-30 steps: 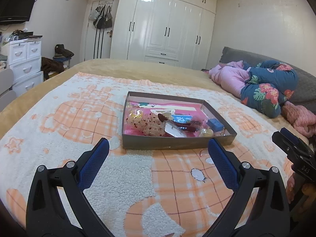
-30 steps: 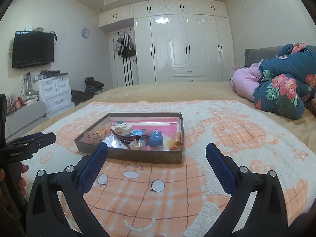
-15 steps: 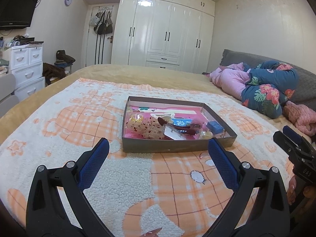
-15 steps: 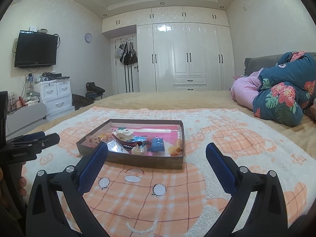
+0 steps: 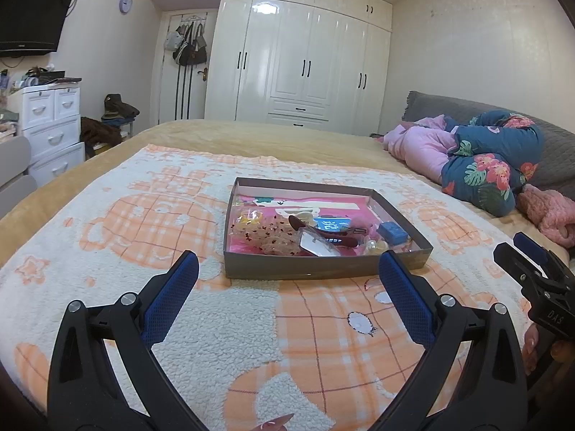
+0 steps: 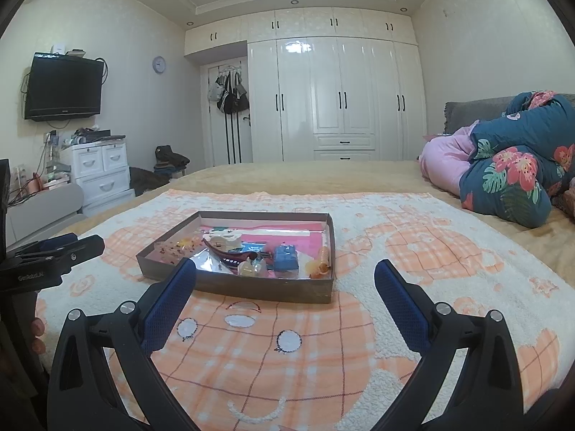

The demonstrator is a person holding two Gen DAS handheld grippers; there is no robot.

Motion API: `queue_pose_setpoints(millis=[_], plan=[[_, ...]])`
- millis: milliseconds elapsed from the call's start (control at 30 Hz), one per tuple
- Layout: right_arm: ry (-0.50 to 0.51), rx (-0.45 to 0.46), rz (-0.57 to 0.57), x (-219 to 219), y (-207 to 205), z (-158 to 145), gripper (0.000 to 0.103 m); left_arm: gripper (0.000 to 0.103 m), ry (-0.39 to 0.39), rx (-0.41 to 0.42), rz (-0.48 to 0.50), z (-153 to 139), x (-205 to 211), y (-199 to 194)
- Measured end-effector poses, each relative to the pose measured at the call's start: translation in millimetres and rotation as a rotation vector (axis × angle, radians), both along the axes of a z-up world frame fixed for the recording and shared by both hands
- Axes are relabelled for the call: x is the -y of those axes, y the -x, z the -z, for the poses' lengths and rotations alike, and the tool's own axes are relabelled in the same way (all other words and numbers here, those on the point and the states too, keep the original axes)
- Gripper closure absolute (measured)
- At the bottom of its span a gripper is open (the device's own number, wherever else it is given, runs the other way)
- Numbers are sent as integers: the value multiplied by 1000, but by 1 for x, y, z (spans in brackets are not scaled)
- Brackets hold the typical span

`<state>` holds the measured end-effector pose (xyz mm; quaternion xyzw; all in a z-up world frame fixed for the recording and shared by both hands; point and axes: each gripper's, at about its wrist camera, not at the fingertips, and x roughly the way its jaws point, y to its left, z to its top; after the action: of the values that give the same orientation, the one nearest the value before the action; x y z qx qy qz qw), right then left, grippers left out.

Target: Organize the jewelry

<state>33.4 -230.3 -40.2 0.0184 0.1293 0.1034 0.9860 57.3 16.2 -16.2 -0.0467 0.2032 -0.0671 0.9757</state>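
A shallow brown box with a pink floor lies on the blanket and holds several small jewelry pieces: a dark red hair clip, a small blue box, a clear bag with red bits. It also shows in the right wrist view, with an orange coil at its right wall. My left gripper is open and empty, just short of the box. My right gripper is open and empty, also in front of the box.
An orange-and-white fleece blanket covers the bed. A pile of floral and pink bedding lies at the right. White drawers stand left of the bed. The right gripper shows at the left view's right edge.
Both cameras have tilted upward and pulled back a little, so the box sits lower in both views. Both grippers stay open and empty.
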Motion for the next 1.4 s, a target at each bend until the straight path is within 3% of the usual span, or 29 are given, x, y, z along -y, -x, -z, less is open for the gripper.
queue_pose_setpoints(millis=[1400], plan=[[-3, -3, 6, 5, -1, 1, 6, 11, -12, -11, -26, 1, 0, -2]])
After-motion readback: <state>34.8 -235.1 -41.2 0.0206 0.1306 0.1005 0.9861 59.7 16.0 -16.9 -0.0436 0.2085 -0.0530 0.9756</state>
